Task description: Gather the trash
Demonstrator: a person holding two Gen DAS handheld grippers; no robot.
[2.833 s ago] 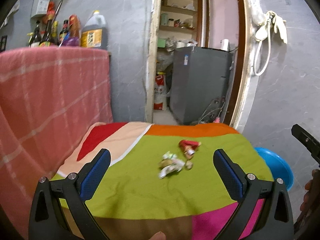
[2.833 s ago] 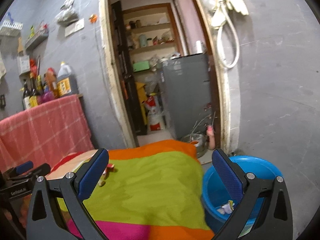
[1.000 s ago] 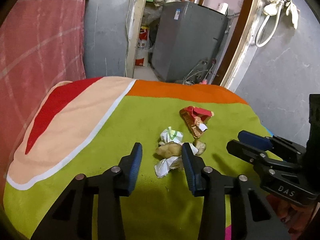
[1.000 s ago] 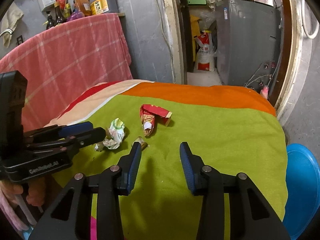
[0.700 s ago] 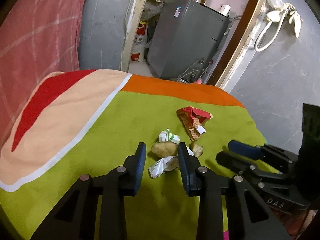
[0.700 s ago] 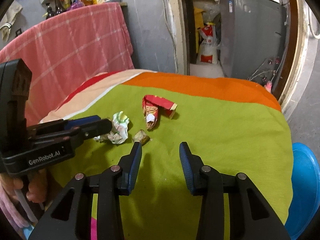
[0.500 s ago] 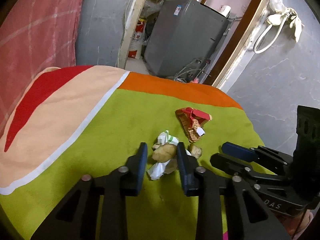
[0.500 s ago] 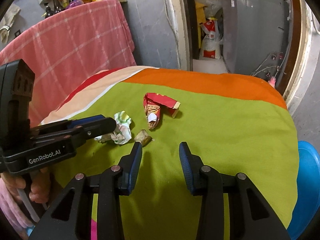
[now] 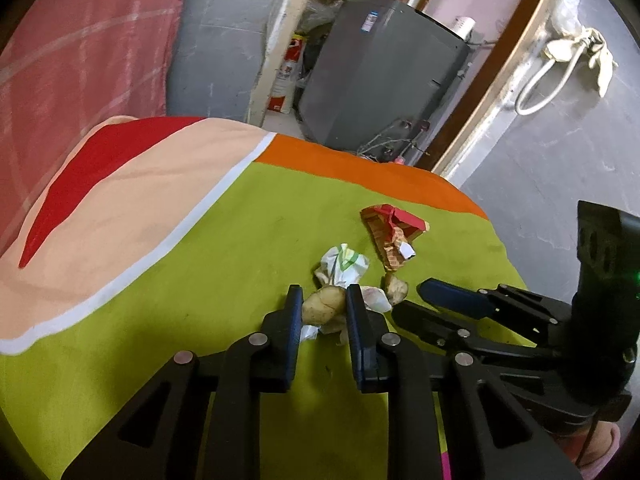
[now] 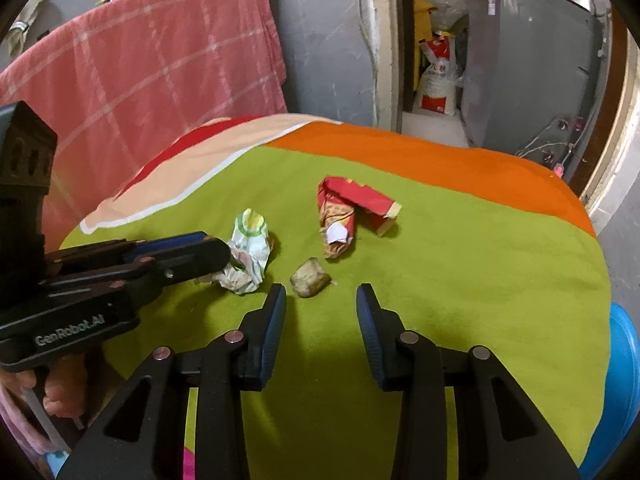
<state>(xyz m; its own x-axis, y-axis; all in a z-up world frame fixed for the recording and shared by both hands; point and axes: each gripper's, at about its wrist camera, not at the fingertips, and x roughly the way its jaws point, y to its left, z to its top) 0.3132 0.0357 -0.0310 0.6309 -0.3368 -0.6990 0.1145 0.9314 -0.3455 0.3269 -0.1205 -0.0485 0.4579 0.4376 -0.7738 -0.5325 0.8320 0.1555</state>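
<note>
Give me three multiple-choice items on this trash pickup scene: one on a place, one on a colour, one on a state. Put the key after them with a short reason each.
1. Where does the red snack wrapper lie?
A. on the green part of the blanket
B. in the blue basin
C. on the grey appliance

2. What colour is the basin at the bed's right edge?
A. red
B. blue
C. white

3. How does the left gripper stand?
A. wide open above the bed
B. shut on the red wrapper
C. closed around the brown lump

Key: 1 A, the wrapper rests on green cloth; 2 B, its rim shows blue; 3 C, both fingers press the lump's sides, while the right gripper stays open.
</note>
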